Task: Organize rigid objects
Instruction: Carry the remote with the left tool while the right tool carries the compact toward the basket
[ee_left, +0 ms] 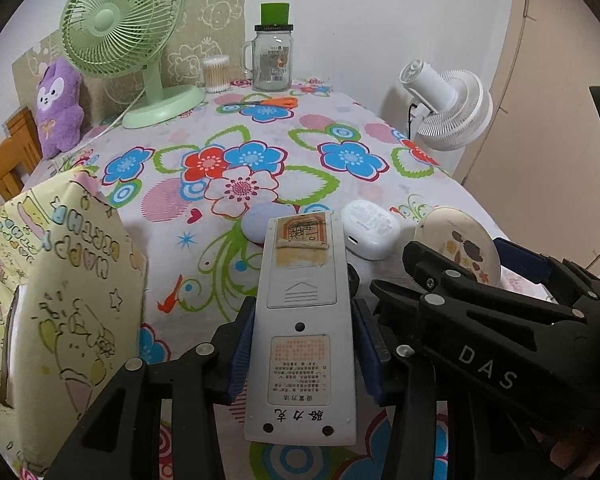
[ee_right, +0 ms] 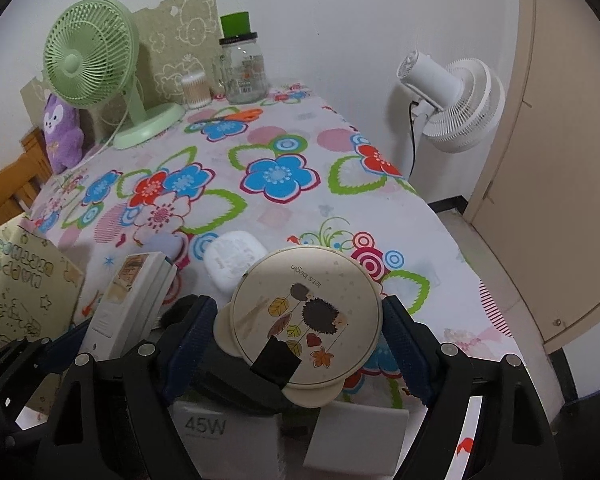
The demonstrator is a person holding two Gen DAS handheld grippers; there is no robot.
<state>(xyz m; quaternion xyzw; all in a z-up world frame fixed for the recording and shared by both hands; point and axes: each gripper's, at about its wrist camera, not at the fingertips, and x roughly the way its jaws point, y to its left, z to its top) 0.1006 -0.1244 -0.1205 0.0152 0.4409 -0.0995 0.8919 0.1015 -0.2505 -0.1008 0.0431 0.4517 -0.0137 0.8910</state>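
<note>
We hold the left claw closed on a grey remote control, its blue pads pressing the two long sides; the remote lies back-side up and points toward the far end of the bench, which wears a flowered cloth. Our right claw grips a round cream compact printed with a hedgehog and leaves, tilted up toward the camera, with a pad against each side of its rim. Both things are lifted near the front edge of the bench.

Just beyond the remote's tip we see a pale lilac oval case lying on the cloth, and beside it, toward the right edge, a white earbud case. At the front left corner stands a box wrapped in yellow birthday paper. Under our right claw, at the front edge, sits a white box marked 45W.

At the far end stand a green desk fan, a tub of cotton swabs and a glass jar mug with a green cup on top; orange-handled scissors lie in front of the jar. A purple plush toy leans at the far left corner. A white fan stands off the right edge.
</note>
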